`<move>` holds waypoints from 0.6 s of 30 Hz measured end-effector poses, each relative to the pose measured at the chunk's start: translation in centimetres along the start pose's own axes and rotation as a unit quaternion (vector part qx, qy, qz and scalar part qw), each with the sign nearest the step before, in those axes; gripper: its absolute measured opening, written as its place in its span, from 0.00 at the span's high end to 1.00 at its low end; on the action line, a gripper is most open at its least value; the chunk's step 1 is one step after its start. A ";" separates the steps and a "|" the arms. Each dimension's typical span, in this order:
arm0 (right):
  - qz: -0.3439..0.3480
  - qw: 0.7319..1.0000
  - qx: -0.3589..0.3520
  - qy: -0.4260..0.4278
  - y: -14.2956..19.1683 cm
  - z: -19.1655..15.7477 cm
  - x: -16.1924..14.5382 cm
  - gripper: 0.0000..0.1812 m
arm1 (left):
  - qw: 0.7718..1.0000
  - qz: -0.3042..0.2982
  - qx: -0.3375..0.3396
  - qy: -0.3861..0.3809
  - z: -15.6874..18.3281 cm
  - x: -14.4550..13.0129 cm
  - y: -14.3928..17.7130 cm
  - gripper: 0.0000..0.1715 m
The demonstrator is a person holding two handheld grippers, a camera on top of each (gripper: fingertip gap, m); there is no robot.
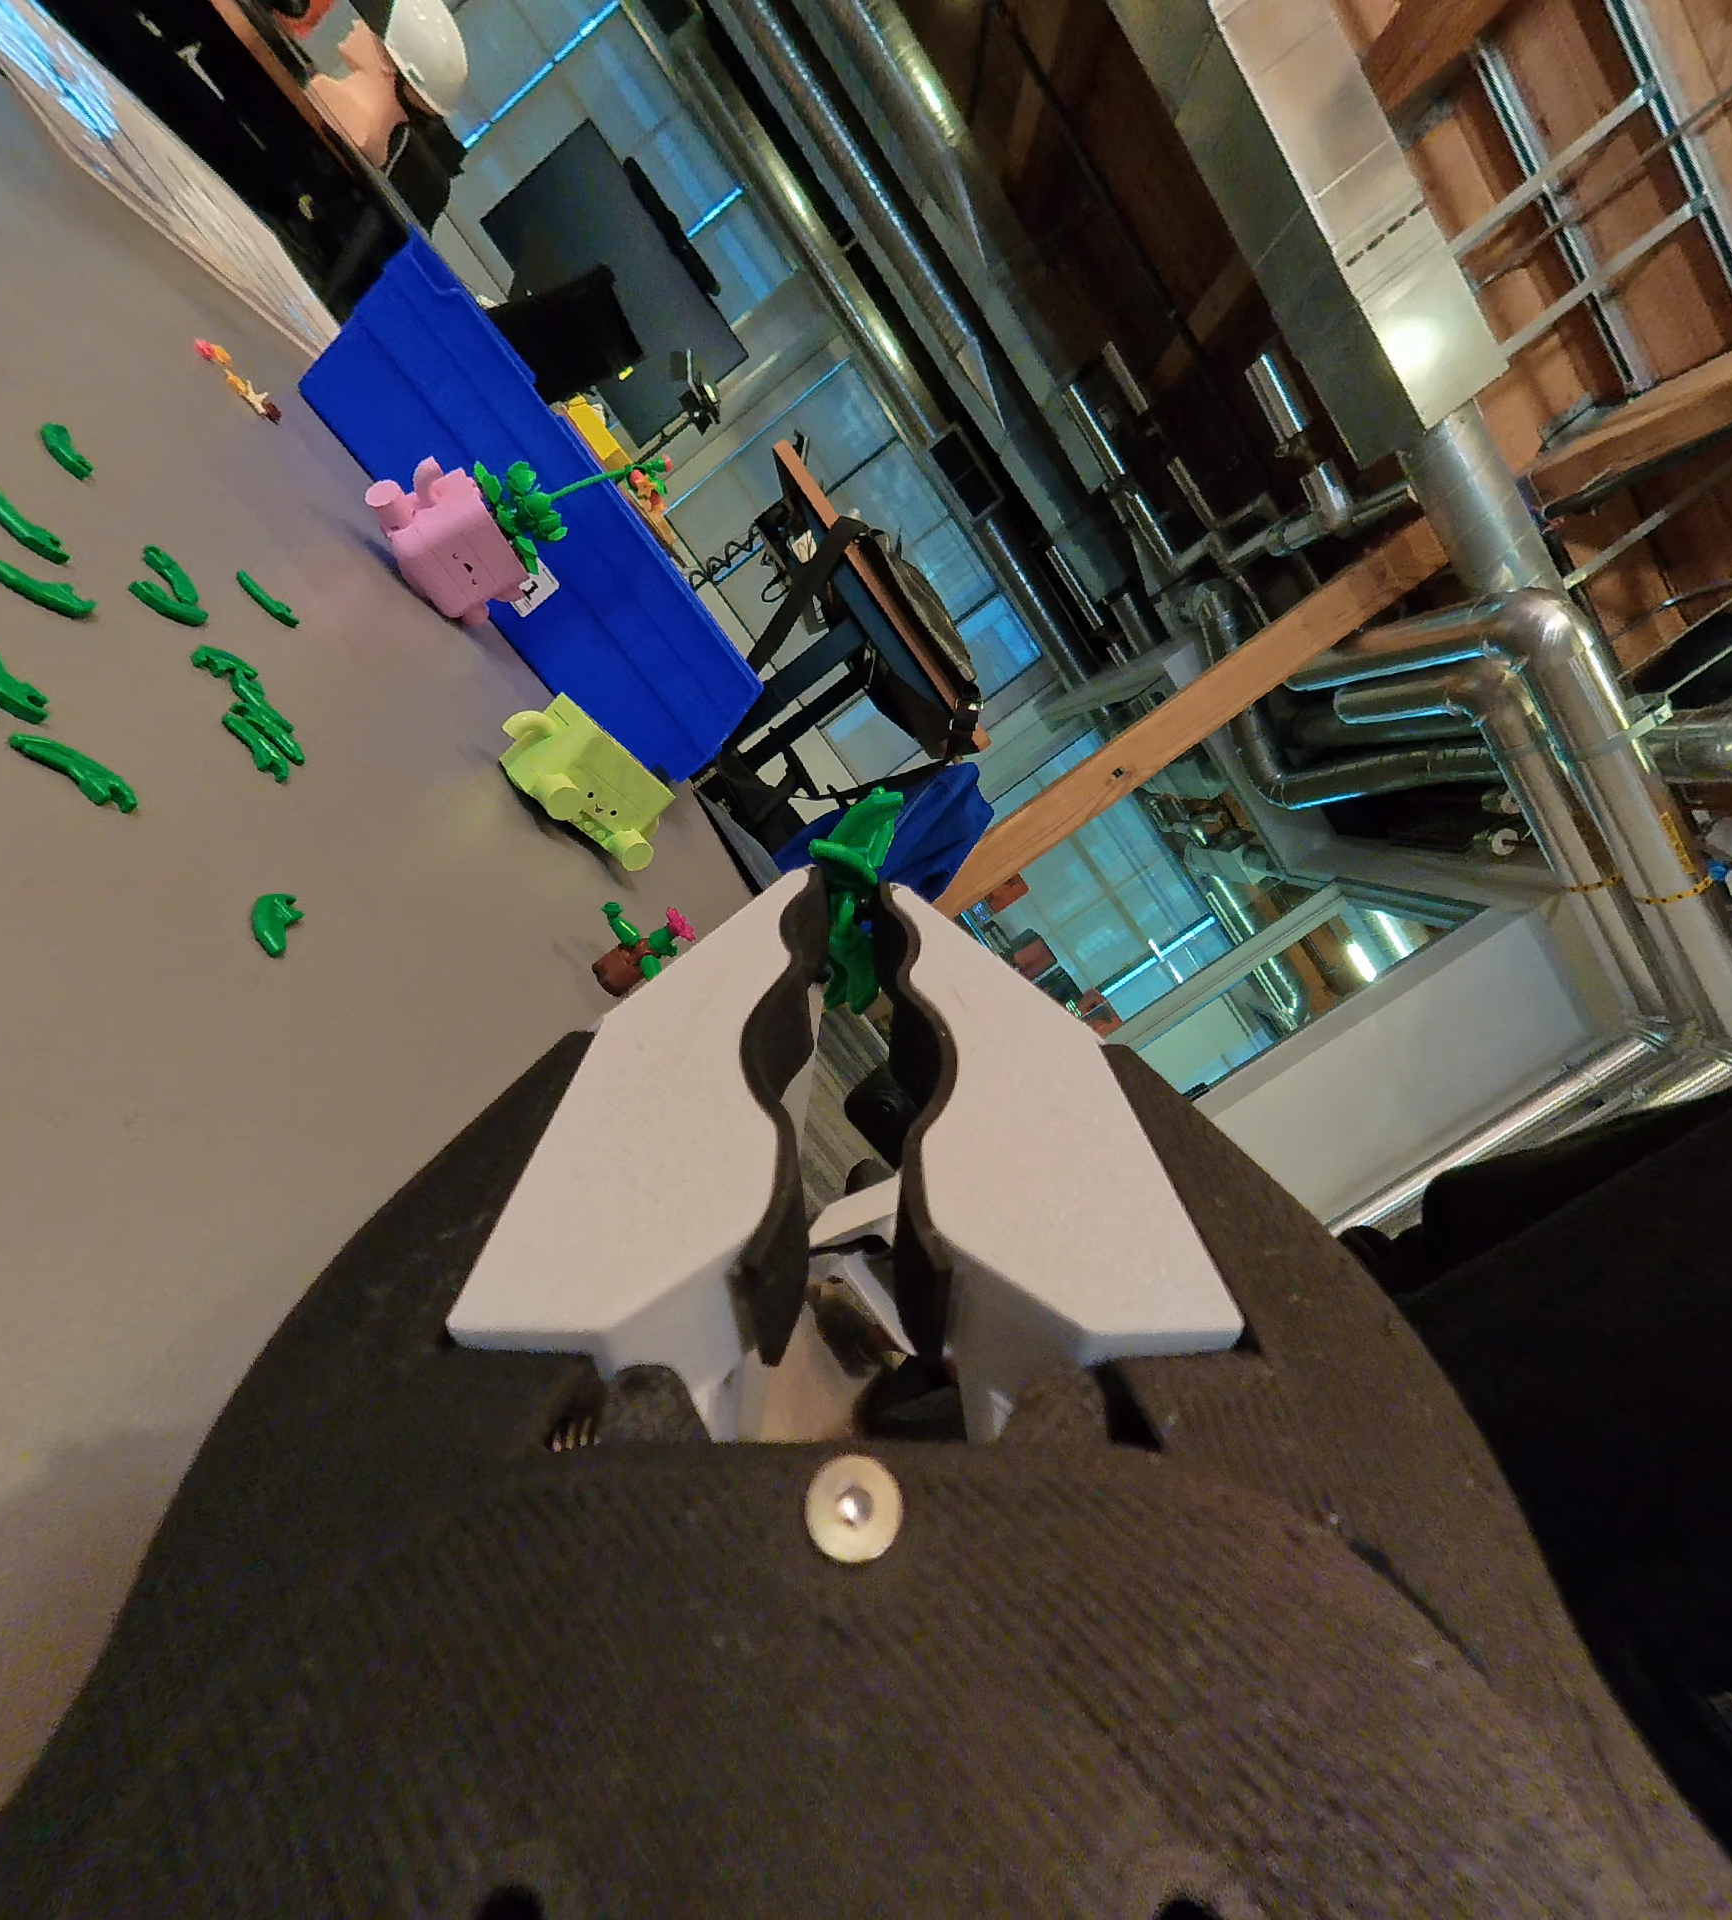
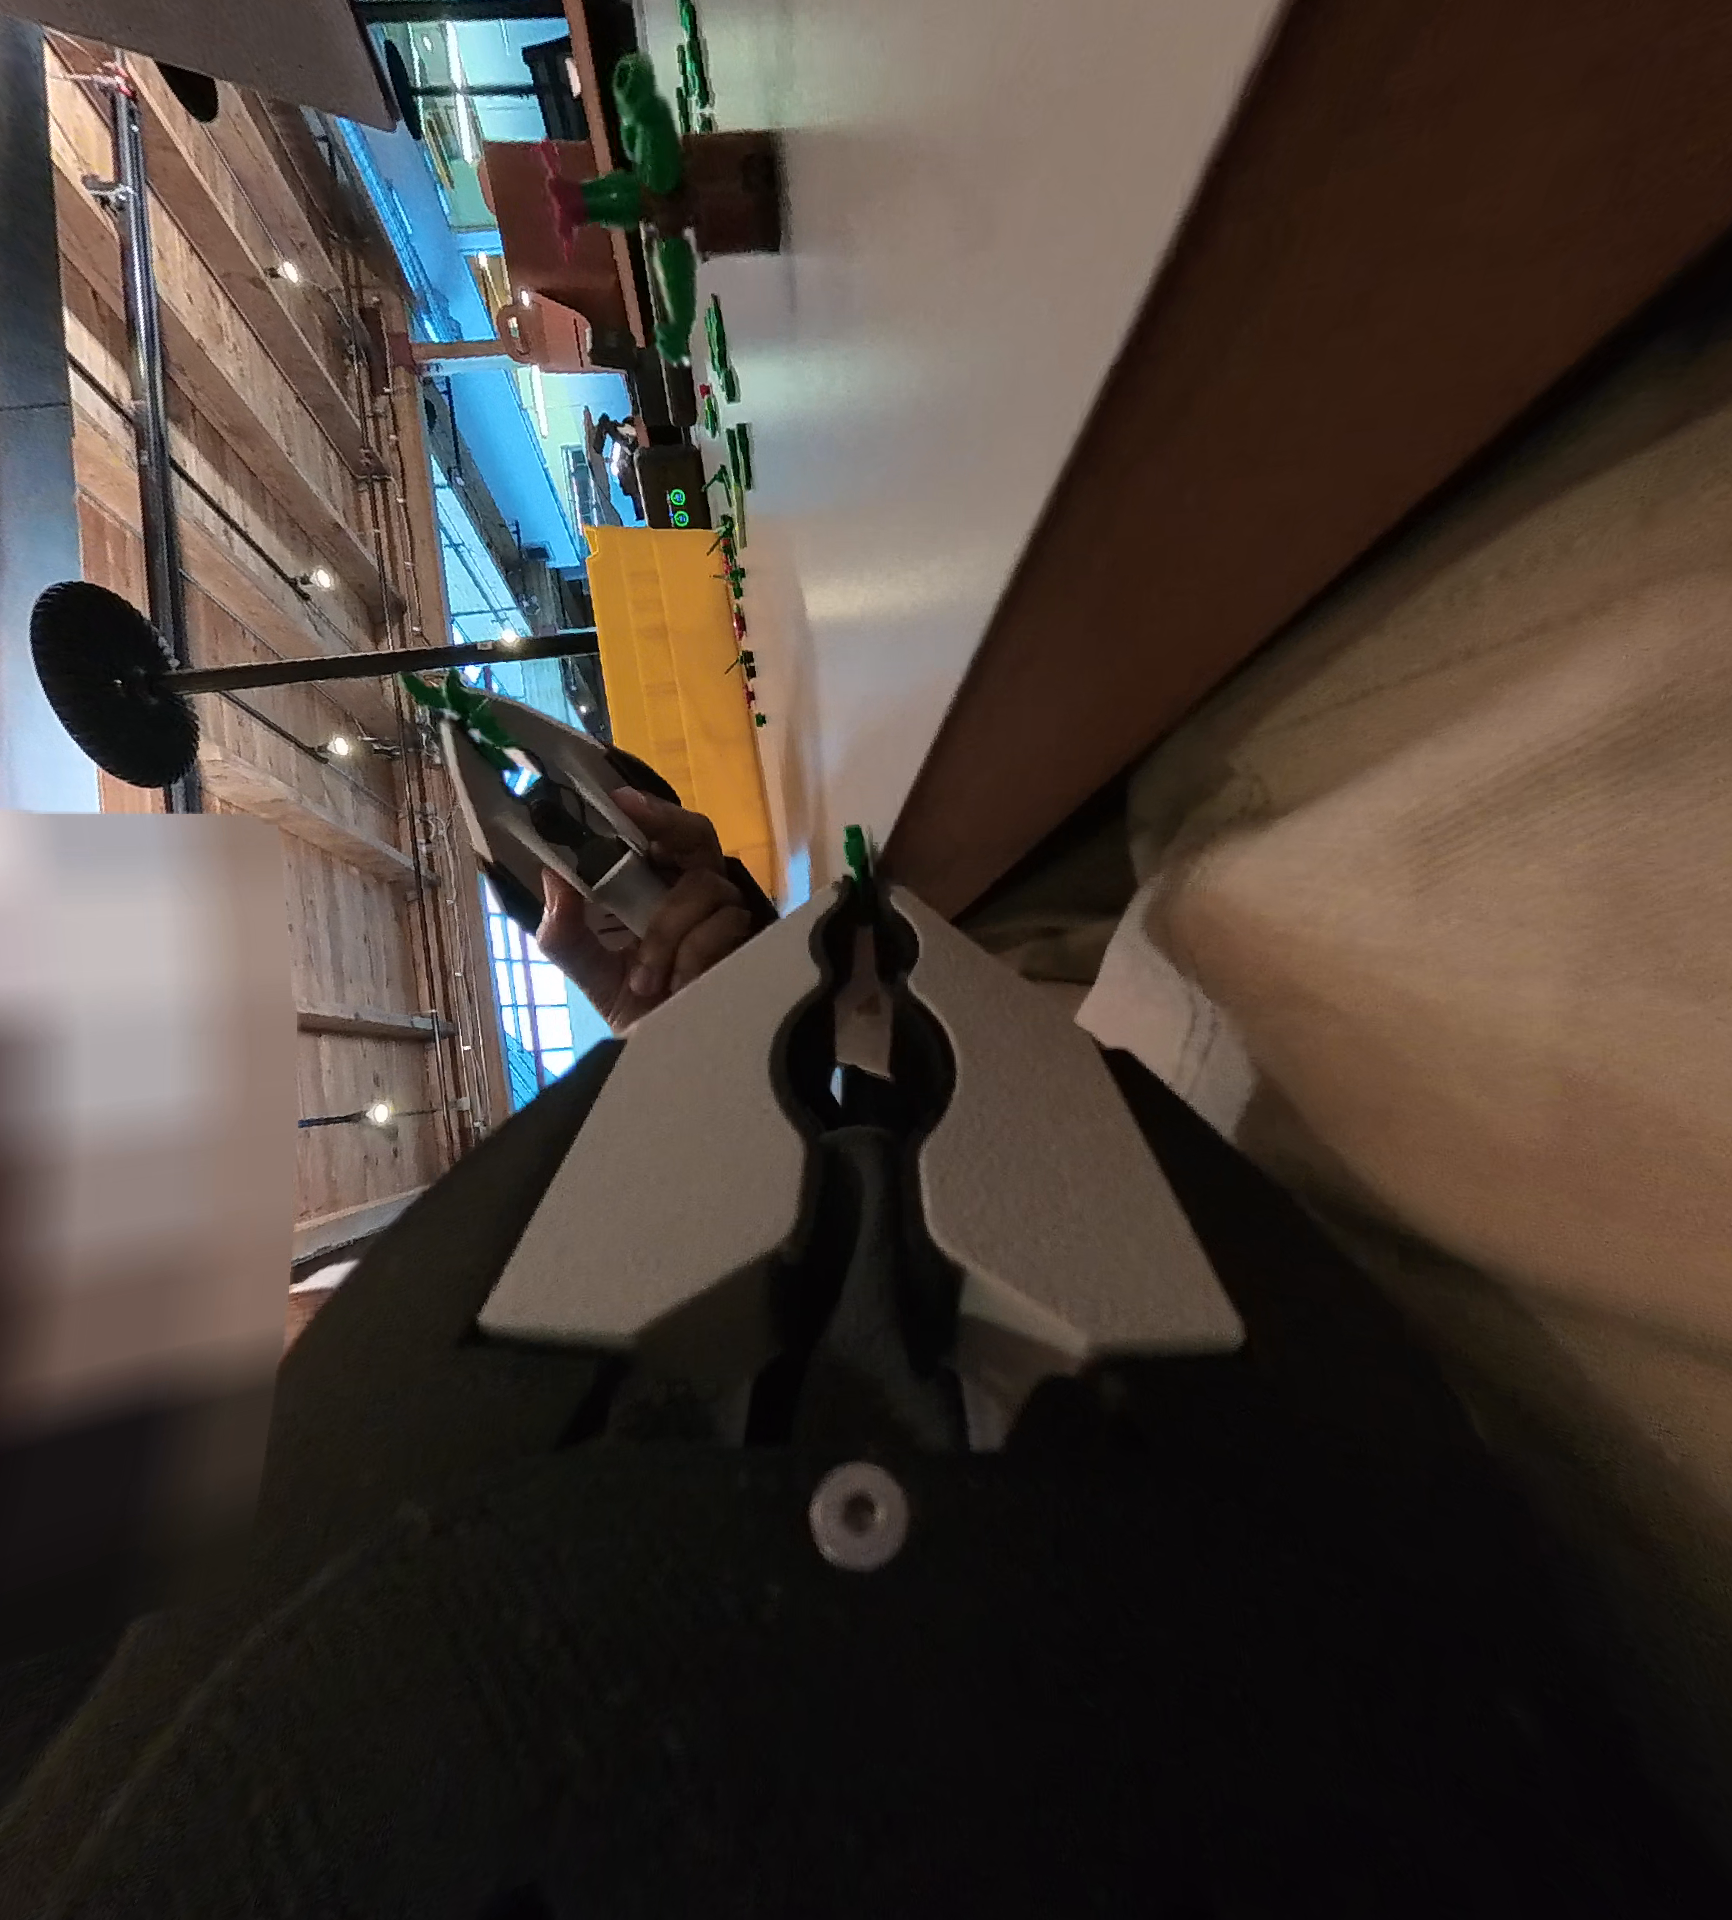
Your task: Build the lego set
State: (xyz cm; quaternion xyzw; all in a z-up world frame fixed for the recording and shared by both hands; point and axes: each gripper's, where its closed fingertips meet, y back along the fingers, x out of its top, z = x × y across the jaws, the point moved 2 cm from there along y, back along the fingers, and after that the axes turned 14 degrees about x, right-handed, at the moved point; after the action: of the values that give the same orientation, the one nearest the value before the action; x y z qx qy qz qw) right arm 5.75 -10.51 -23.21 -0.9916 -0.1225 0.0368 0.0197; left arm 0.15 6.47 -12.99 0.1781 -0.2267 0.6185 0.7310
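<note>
My left gripper (image 1: 849, 904) is shut on a cluster of green leaf pieces (image 1: 854, 894), held in the air off the table's near edge. It also shows far off in the right wrist view (image 2: 457, 717), held by a hand, with the green cluster at its tip. My right gripper (image 2: 860, 894) is shut on a small green piece (image 2: 857, 854), beside the table's brown edge (image 2: 1153, 540). On the grey table (image 1: 62, 1039) lie several loose green curved leaves (image 1: 72, 774), a pink pot with a plant (image 1: 457, 540), a lime pot (image 1: 587, 784) and a small brown base with flowers (image 1: 638, 945).
A blue bin (image 1: 529, 499) stands at the table's far edge behind the pots. A yellow bin (image 2: 675, 686) and small green and red pieces (image 2: 737, 582) sit on the table in the right wrist view. A brown planted base (image 2: 706, 197) stands farther along. The tips of one gripper are about 20 centimeters away from the tips of the other. The lime pot (image 1: 587, 784) lies around 20 centimeters away from my right fingertips.
</note>
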 end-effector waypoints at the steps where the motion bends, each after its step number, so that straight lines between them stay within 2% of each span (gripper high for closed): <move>1: -0.004 1.000 0.000 0.000 0.1 -0.1 -0.2 1.00 | 1.000 -0.001 0.000 0.000 0.0 0.0 0.0 0.97; 4: -0.033 0.999 -0.007 0.019 0.2 -0.8 -1.1 1.00 | 1.000 -0.004 0.001 -0.002 0.1 -0.2 -0.1 0.97; 7: -0.091 0.991 -0.025 0.091 0.1 -2.3 -1.9 1.00 | 1.000 -0.013 0.000 -0.003 0.1 -0.5 -0.3 0.97; 9: -0.147 0.971 -0.052 0.181 -0.2 -3.4 -1.9 0.99 | 1.000 -0.025 -0.001 0.001 0.2 -0.9 -0.6 0.97; 10: -0.174 0.953 -0.070 0.240 -0.5 -4.0 -1.4 0.99 | 0.999 -0.037 -0.004 0.006 0.3 -1.3 -0.8 0.97; 12: -0.224 0.899 -0.101 0.362 -1.5 -5.7 -0.3 0.99 | 0.998 -0.064 -0.008 0.021 0.4 -2.3 -1.3 0.97; 14: -0.263 0.826 -0.126 0.482 -3.1 -7.7 0.8 1.00 | 0.996 -0.083 -0.024 0.035 0.9 -3.1 -1.8 0.97; 16: -0.295 0.724 -0.171 0.600 -4.7 -8.8 1.9 0.99 | 0.994 -0.095 -0.029 0.050 1.1 -3.7 -2.2 0.97; 18: -0.322 0.603 -0.218 0.697 -6.1 -9.2 2.6 0.99 | 0.992 -0.111 -0.028 0.062 1.0 -4.4 -2.6 0.97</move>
State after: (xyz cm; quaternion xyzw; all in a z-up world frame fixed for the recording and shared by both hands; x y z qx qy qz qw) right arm 7.53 -4.20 -13.88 -0.5880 -0.3878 -0.7017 -0.1072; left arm 2.00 1.85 -14.57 0.1428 -0.1768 0.5372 0.8122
